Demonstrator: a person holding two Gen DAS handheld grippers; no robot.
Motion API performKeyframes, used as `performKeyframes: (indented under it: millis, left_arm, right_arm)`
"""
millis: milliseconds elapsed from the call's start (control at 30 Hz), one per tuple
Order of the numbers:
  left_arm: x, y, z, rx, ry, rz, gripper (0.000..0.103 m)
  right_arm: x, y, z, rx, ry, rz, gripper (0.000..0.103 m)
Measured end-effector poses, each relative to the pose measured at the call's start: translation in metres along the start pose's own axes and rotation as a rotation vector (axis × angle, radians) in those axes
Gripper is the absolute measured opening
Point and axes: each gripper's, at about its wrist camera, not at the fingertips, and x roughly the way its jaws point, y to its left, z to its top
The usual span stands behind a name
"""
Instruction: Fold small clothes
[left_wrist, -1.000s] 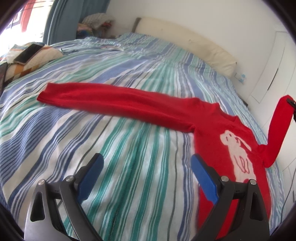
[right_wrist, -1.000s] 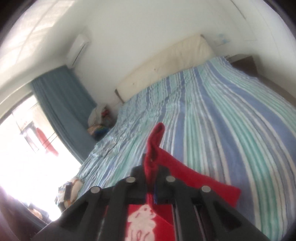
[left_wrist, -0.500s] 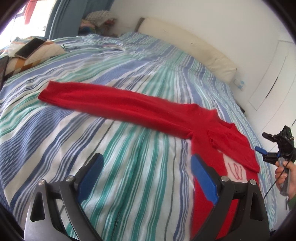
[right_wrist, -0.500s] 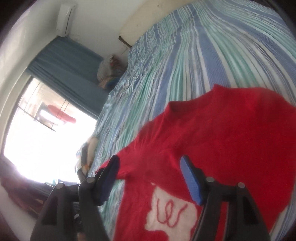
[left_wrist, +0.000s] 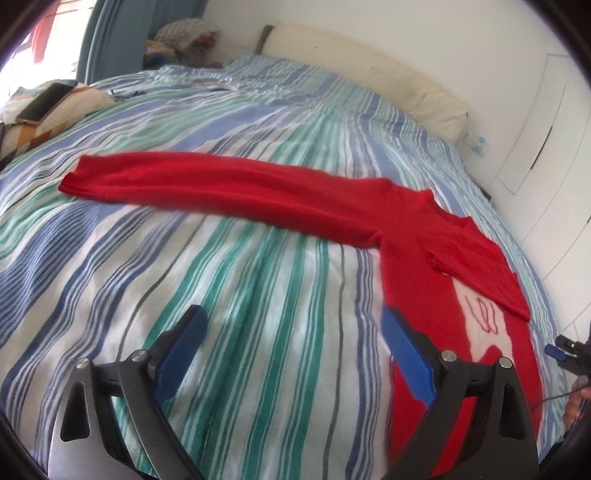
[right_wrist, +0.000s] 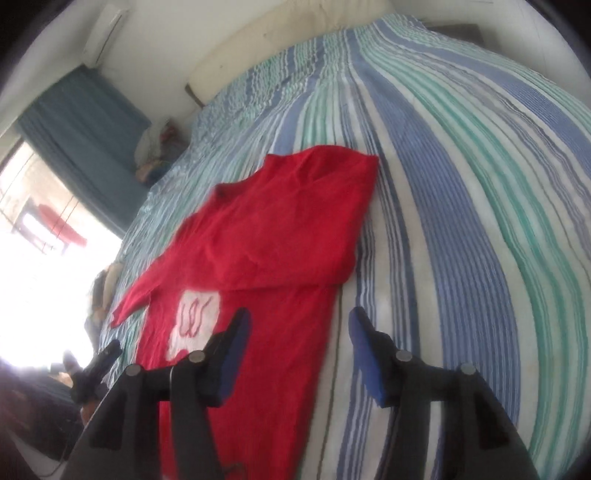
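Observation:
A small red sweater (left_wrist: 424, 258) with a white picture on its chest lies flat on the striped bed. One sleeve (left_wrist: 221, 184) stretches out long to the left. The other sleeve (right_wrist: 295, 221) lies folded across the chest. My left gripper (left_wrist: 291, 350) is open and empty, held above the bedspread just left of the sweater's body. My right gripper (right_wrist: 299, 343) is open and empty, above the sweater's right side near its lower edge. It also shows at the right edge of the left wrist view (left_wrist: 569, 350).
The bed (left_wrist: 184, 295) has a blue, green and white striped cover. A cream headboard cushion (left_wrist: 369, 74) lies at the far end. A patterned pillow with a phone (left_wrist: 40, 103) sits at the left. White cupboard doors (left_wrist: 546, 147) stand at the right.
My right gripper was shut on the raised right sleeve a second ago. It laid the sleeve across the chest, opened and drew back. My left gripper stayed open and nearly still.

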Motion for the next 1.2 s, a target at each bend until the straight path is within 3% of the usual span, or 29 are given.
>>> performKeyframes:
  millis: [67, 133, 267, 333, 433, 500, 633, 733, 767, 800, 833, 867, 1067, 1133, 1200]
  left_arm:
    - [0.005, -0.001, -0.003, 0.005, 0.008, 0.013, 0.096]
    - [0.007, 0.002, -0.006, -0.002, 0.007, 0.017, 0.096]
    - [0.008, 0.010, -0.007, -0.039, 0.006, 0.002, 0.096]
    - [0.008, 0.008, -0.008, -0.033, 0.002, 0.012, 0.096]
    - [0.009, 0.004, -0.010, -0.009, 0.000, 0.037, 0.096]
    - [0.007, 0.003, -0.011, -0.003, -0.003, 0.035, 0.096]
    - [0.006, 0.005, -0.011, -0.012, 0.000, 0.028, 0.096]
    - [0.005, 0.005, -0.011, -0.008, 0.002, 0.030, 0.096]
    - [0.004, 0.006, -0.012, -0.008, 0.002, 0.029, 0.096]
    - [0.005, 0.005, -0.011, -0.009, 0.003, 0.028, 0.096]
    - [0.005, 0.006, -0.012, -0.007, 0.006, 0.027, 0.096]
    - [0.005, 0.006, -0.012, -0.004, 0.009, 0.027, 0.096]
    - [0.009, 0.001, -0.015, 0.029, 0.018, 0.054, 0.096]
    - [0.008, 0.000, -0.015, 0.035, 0.018, 0.058, 0.096]
    - [0.007, -0.001, -0.016, 0.041, 0.019, 0.058, 0.096]
  right_arm:
    - [0.003, 0.002, -0.030, -0.027, 0.029, 0.002, 0.064]
    - [0.014, -0.002, -0.062, -0.038, 0.050, -0.053, 0.064]
    - [-0.010, 0.001, -0.093, -0.007, -0.026, -0.031, 0.064]
    - [-0.016, 0.017, -0.101, -0.042, 0.016, 0.036, 0.064]
    - [-0.009, 0.033, -0.119, -0.090, 0.124, -0.010, 0.064]
    - [-0.008, 0.034, -0.134, -0.056, 0.184, 0.003, 0.065]
    - [-0.014, 0.038, -0.167, 0.028, 0.217, 0.068, 0.071]
    - [-0.011, 0.045, -0.183, 0.052, 0.223, 0.049, 0.071]
    - [-0.012, 0.048, -0.186, 0.042, 0.210, 0.023, 0.066]
    - [-0.013, 0.051, -0.188, 0.026, 0.198, -0.018, 0.031]
    - [-0.012, 0.052, -0.190, 0.013, 0.198, -0.075, 0.008]
    - [-0.013, 0.049, -0.192, 0.024, 0.202, -0.110, 0.005]
    - [-0.021, 0.035, -0.202, 0.092, 0.150, -0.118, 0.006]
    - [-0.027, 0.036, -0.202, 0.107, 0.133, -0.115, 0.015]
    - [-0.035, 0.039, -0.202, 0.112, 0.099, -0.145, 0.040]
